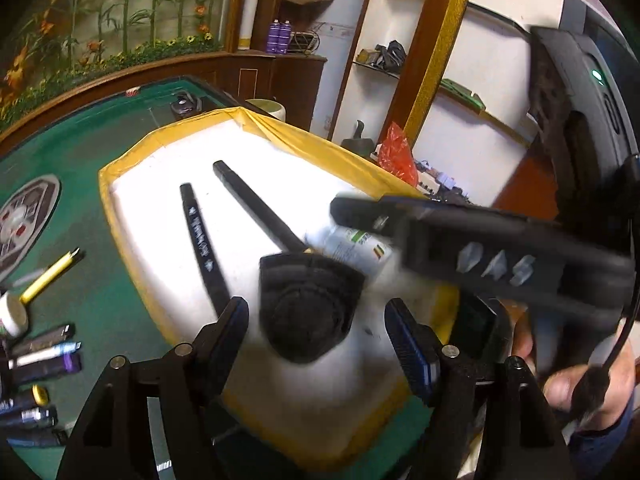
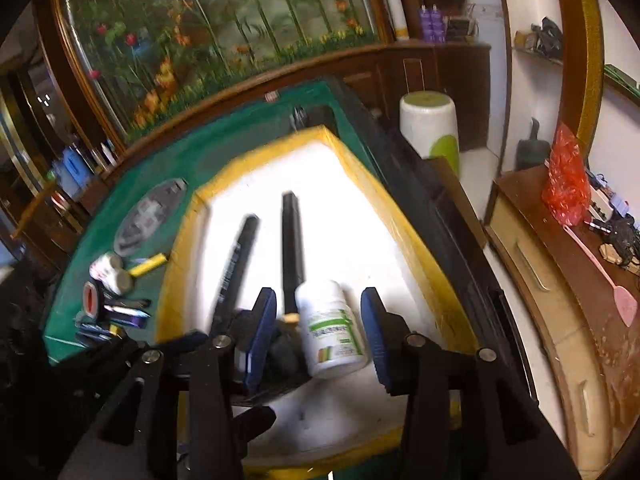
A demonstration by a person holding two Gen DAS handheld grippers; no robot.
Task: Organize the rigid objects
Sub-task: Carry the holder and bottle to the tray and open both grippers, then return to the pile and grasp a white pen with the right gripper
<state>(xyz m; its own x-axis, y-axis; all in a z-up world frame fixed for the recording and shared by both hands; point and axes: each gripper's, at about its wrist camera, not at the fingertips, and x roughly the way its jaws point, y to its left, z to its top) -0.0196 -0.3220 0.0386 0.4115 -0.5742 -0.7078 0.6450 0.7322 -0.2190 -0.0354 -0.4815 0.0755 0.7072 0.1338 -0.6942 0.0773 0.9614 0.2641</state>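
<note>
- The left gripper (image 1: 316, 340) stood spread over the near end of the white tray (image 1: 160, 168) with the yellow taped rim, a black domed object (image 1: 308, 312) lying between its pads but touched by neither.
- The right gripper (image 2: 318, 336) was also spread; a white pill bottle (image 2: 330, 328) lay on its side between the pads with a gap on both sides, resting in the tray against the black object.
- Two long black marker pens (image 1: 200, 244) lay side by side farther up the tray; more pens and a yellow-handled knife (image 1: 52, 276) waited on the green table (image 1: 100, 304), well to the left.
- Risk, as judged: the round bottle could roll toward the pens or the rim, since nothing pinned it.
- Risk: the two grippers worked close together, so a careless lift might clip the other tool or nudge the black object.
- The bottle's label showed green bands and coloured stripes; its print was too blurred to read.
- White lettering ran along one marker, but it was not legible.
</note>
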